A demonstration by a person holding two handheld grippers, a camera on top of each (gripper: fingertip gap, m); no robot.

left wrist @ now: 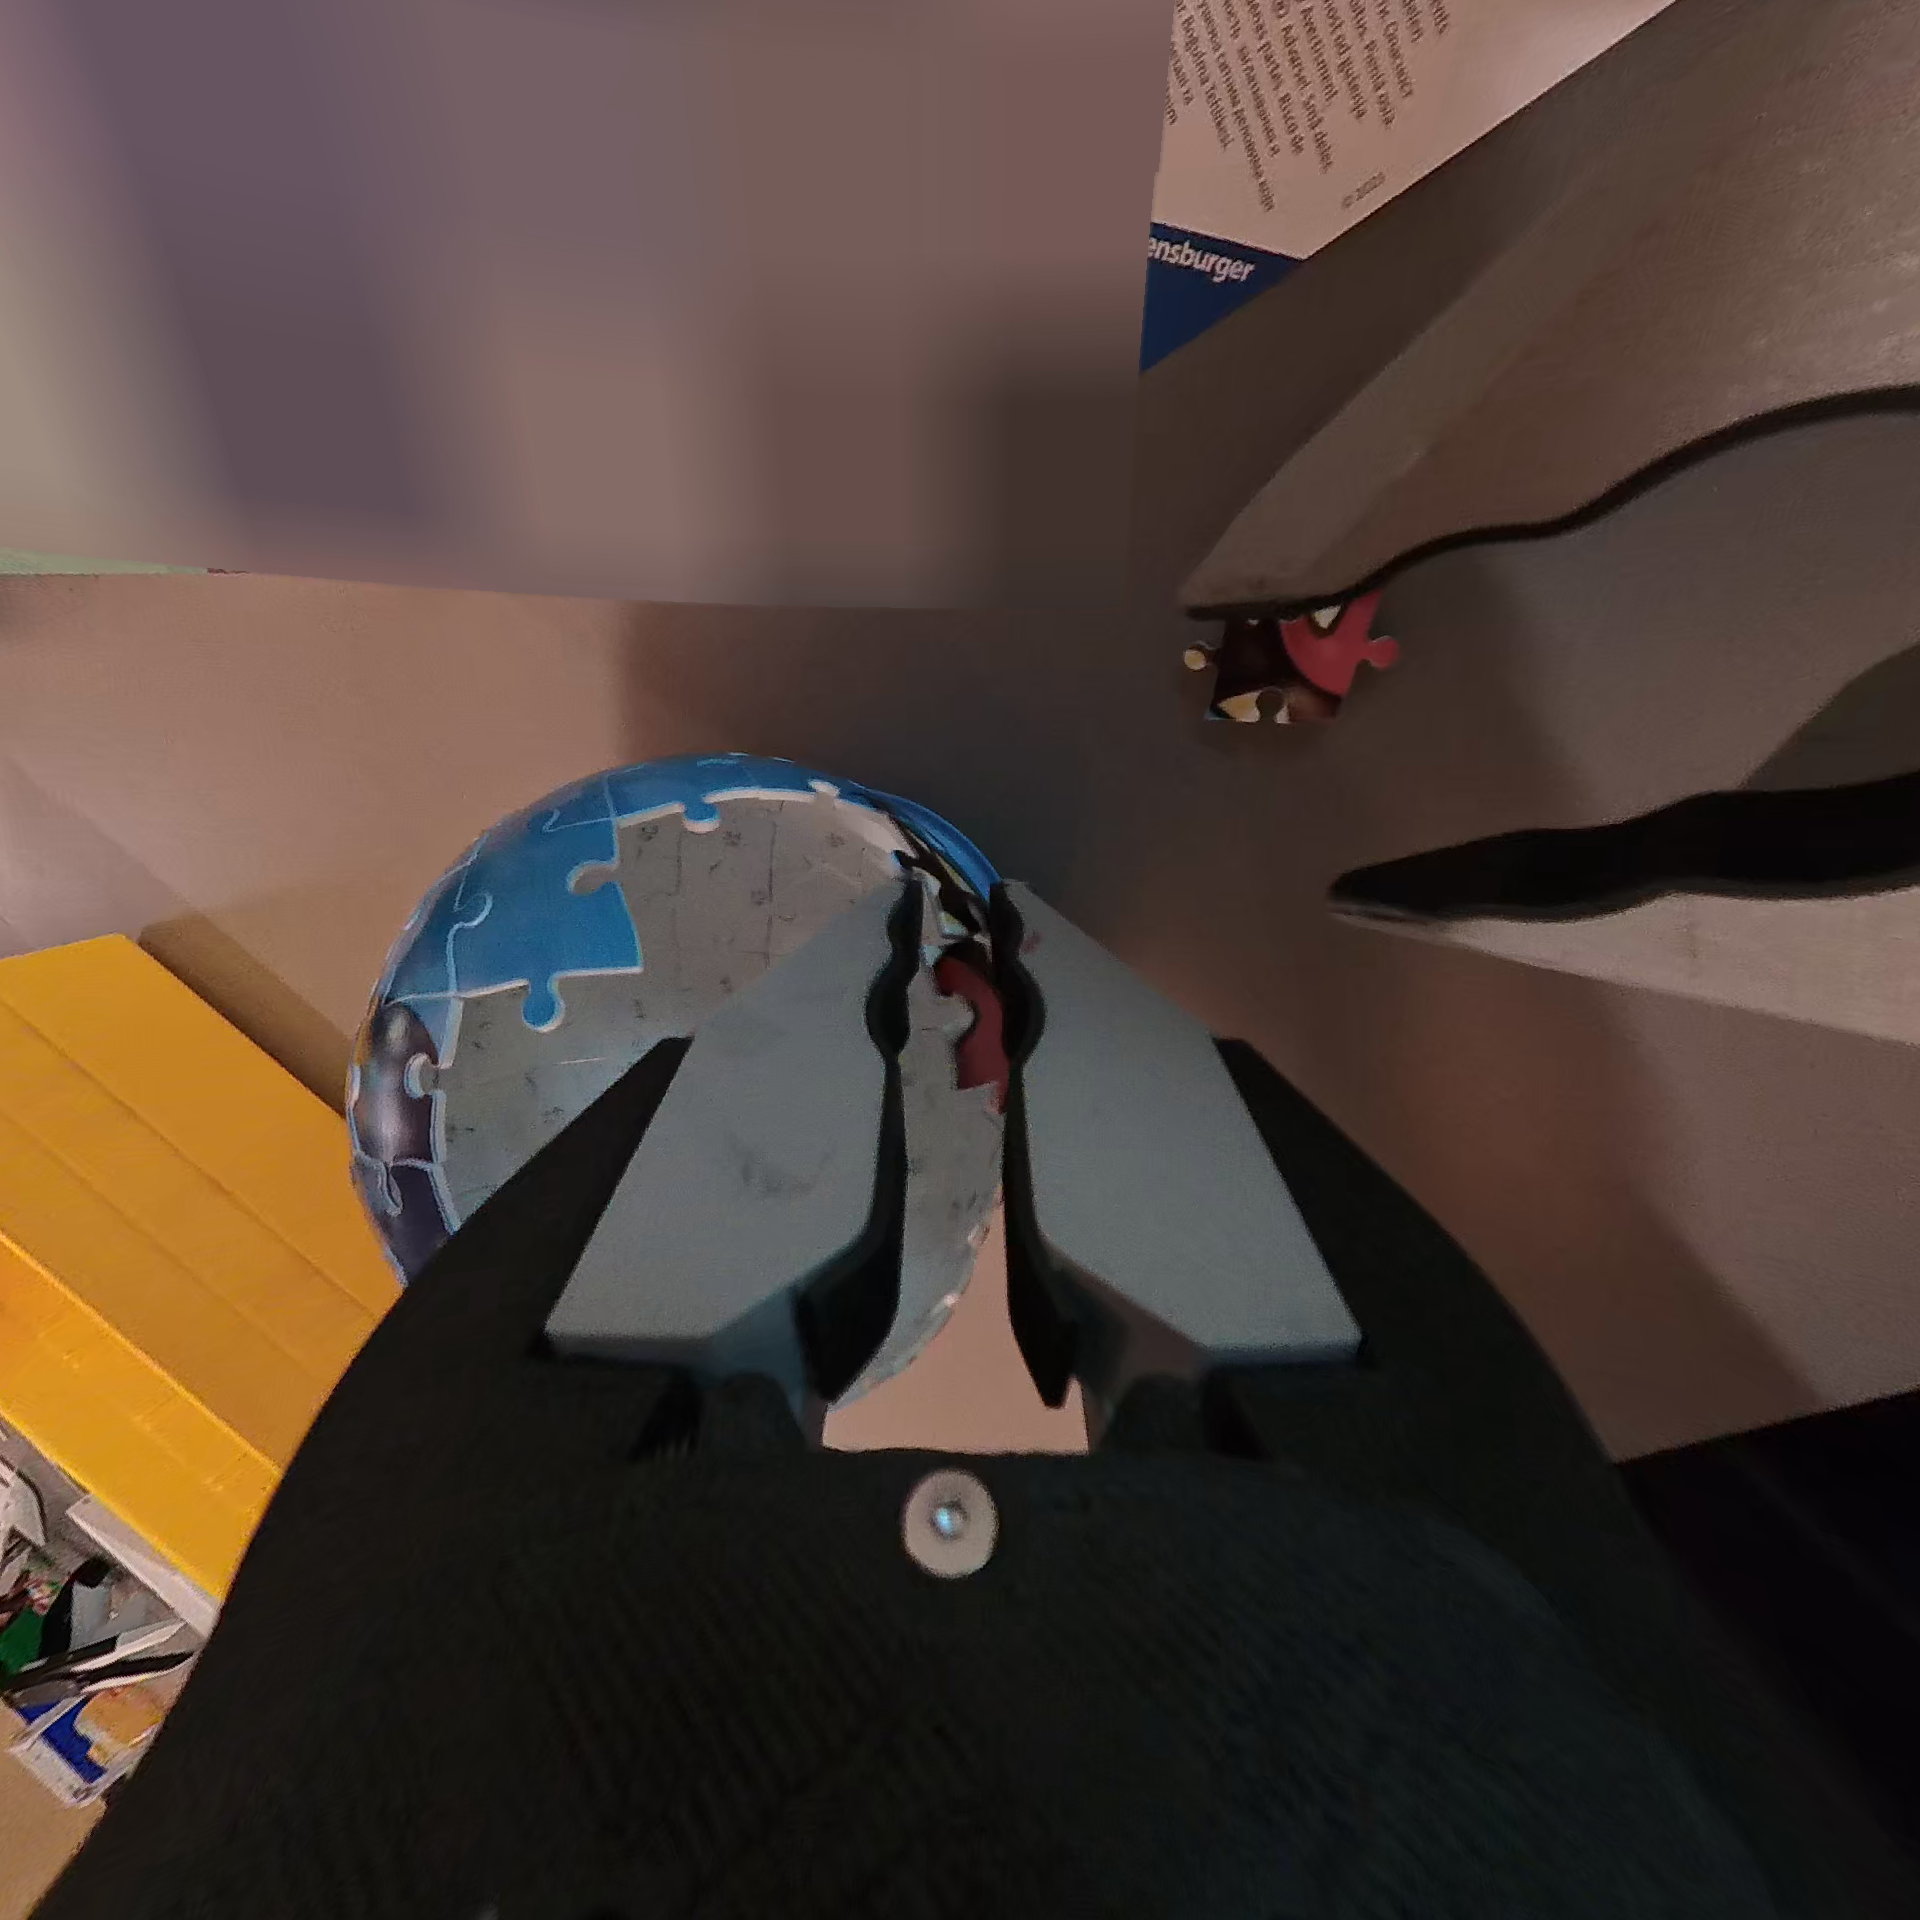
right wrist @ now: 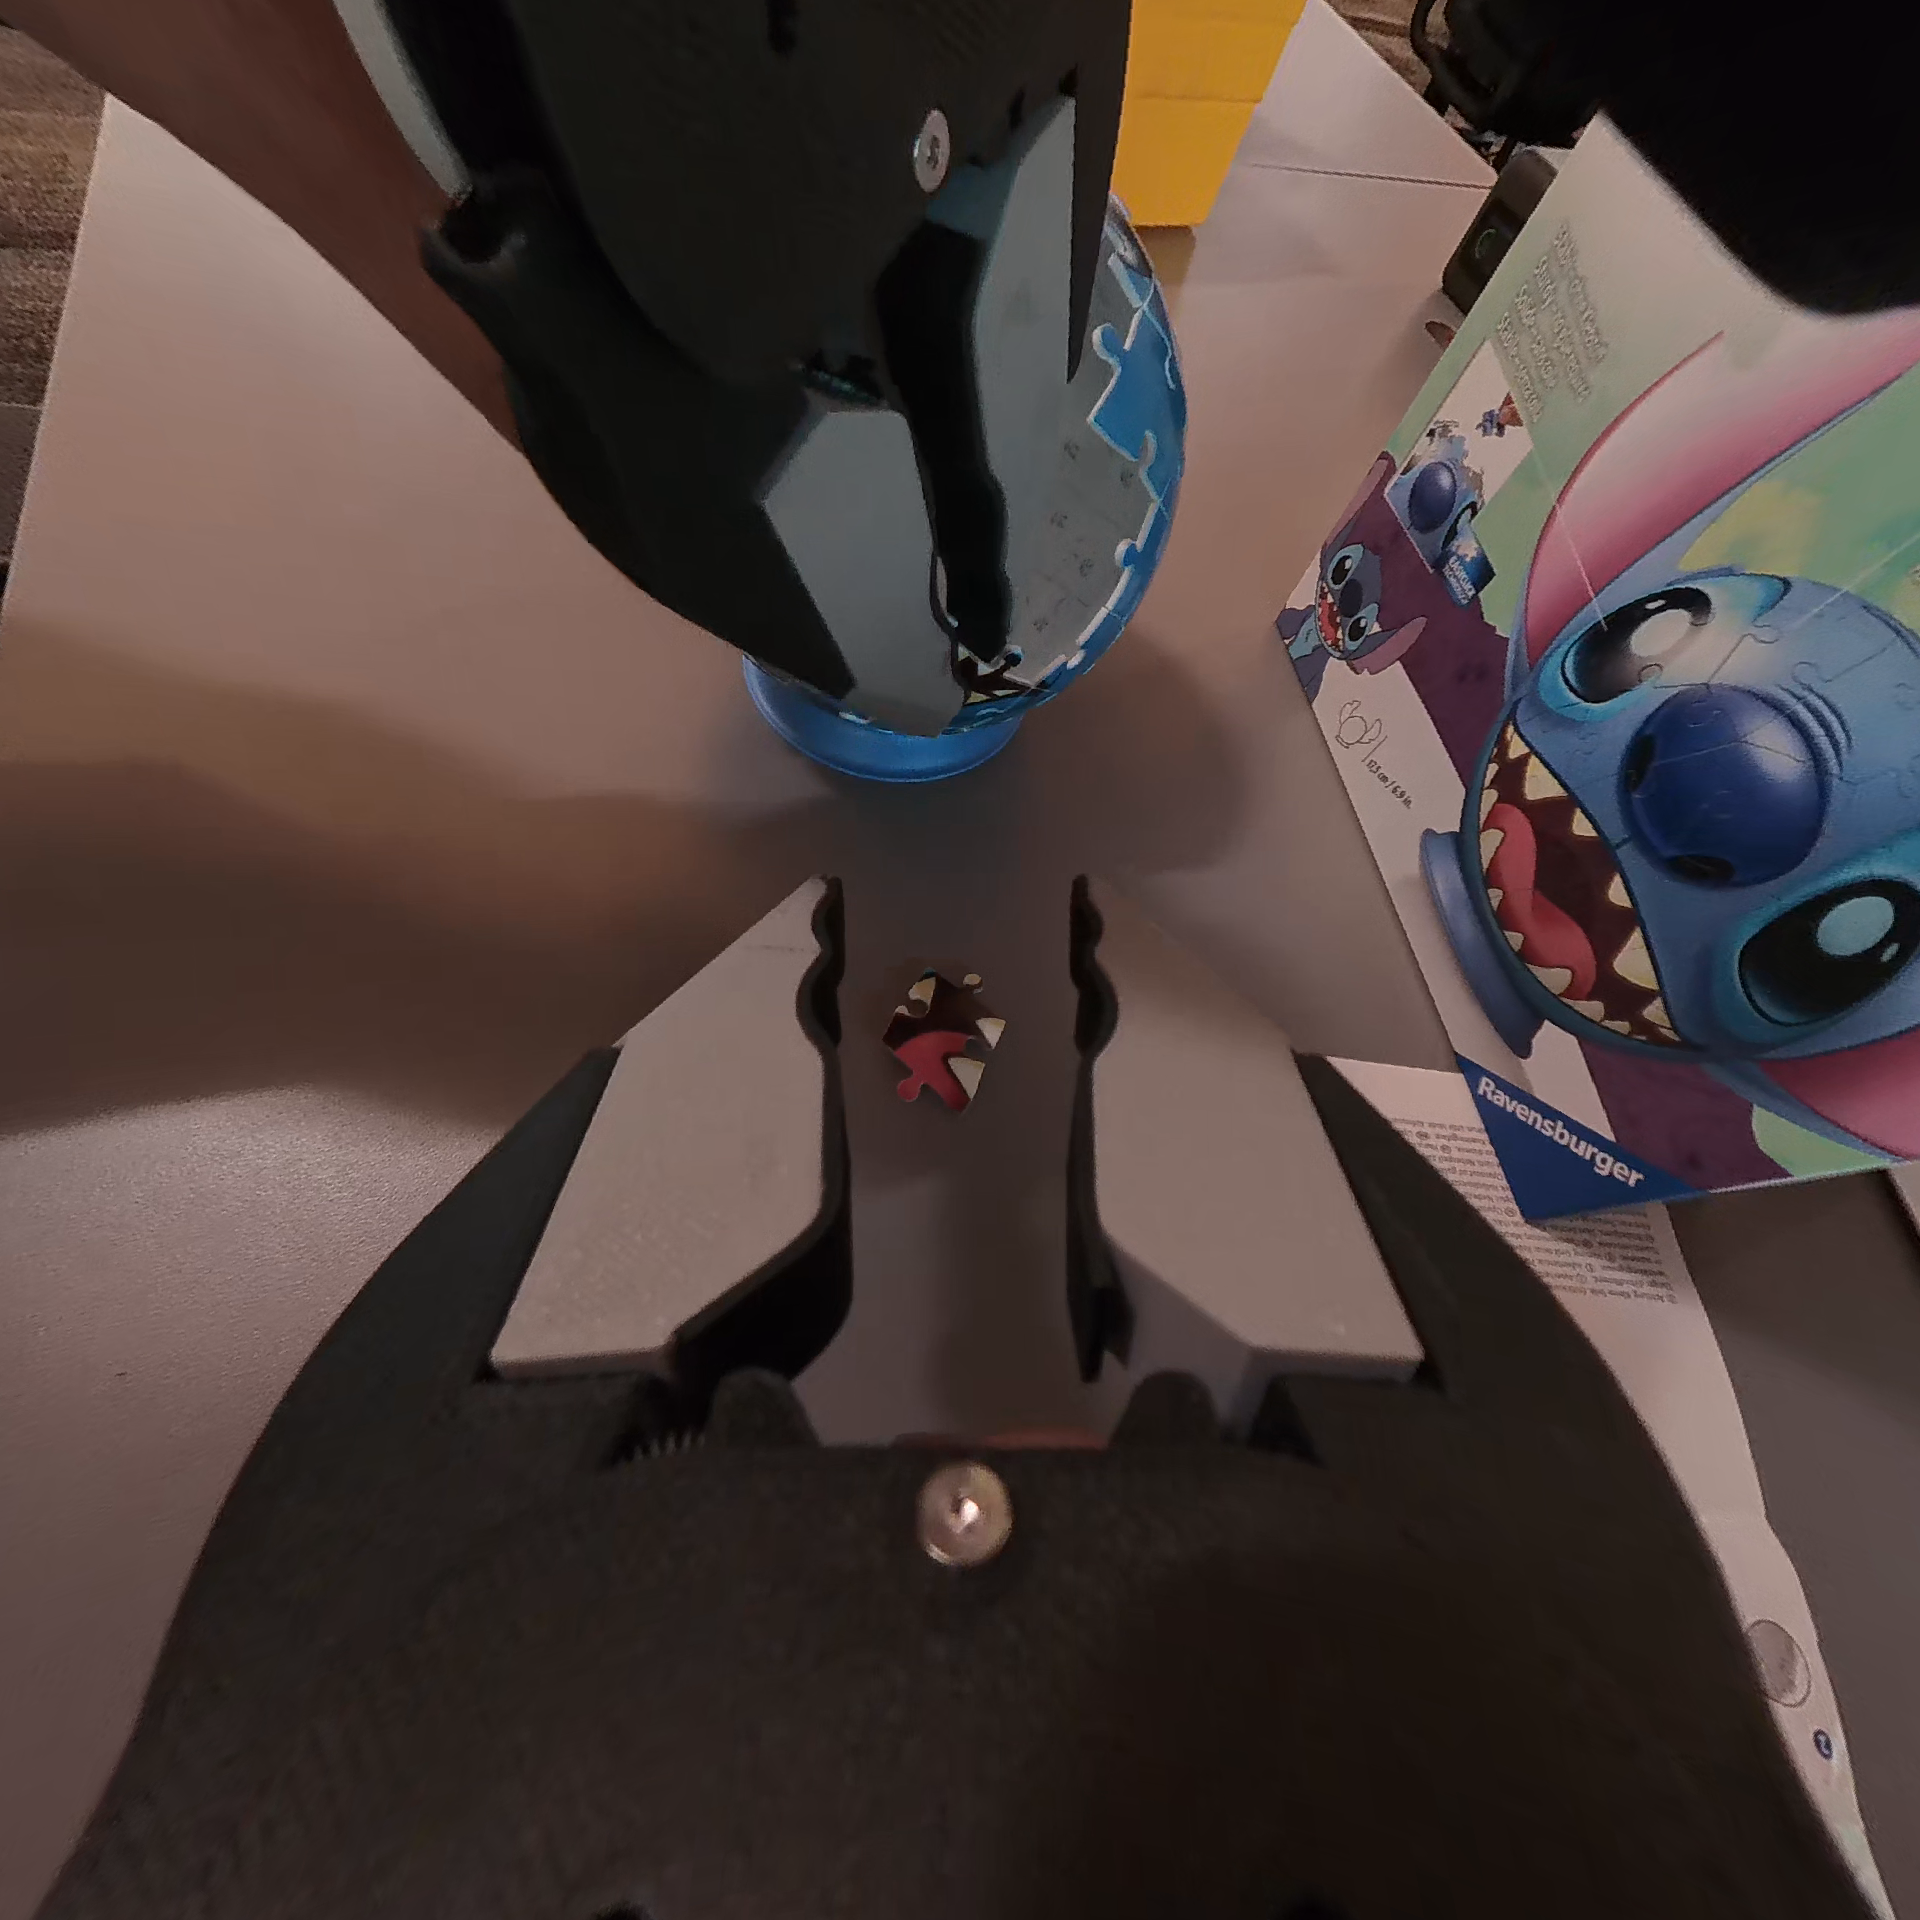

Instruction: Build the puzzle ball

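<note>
Left tool [left wrist: 958,914] pinches the half-built blue puzzle ball's [left wrist: 540,935] rim — right tool [right wrist: 954,902] gapes wide over a loose red-and-dark puzzle piece [right wrist: 943,1042] on the grey counter [right wrist: 312,727].

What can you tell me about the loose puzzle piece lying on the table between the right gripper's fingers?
The puzzle piece is small and flat, cardboard by the look of it, with knobs and notches along its edges. Its print is dark maroon with a red patch and cream tooth-like shapes. It lies face up on the grey table, on its own. The right gripper is open with a finger on either side of it; neither finger appears to touch it. The ball on its blue stand sits farther ahead.
</note>
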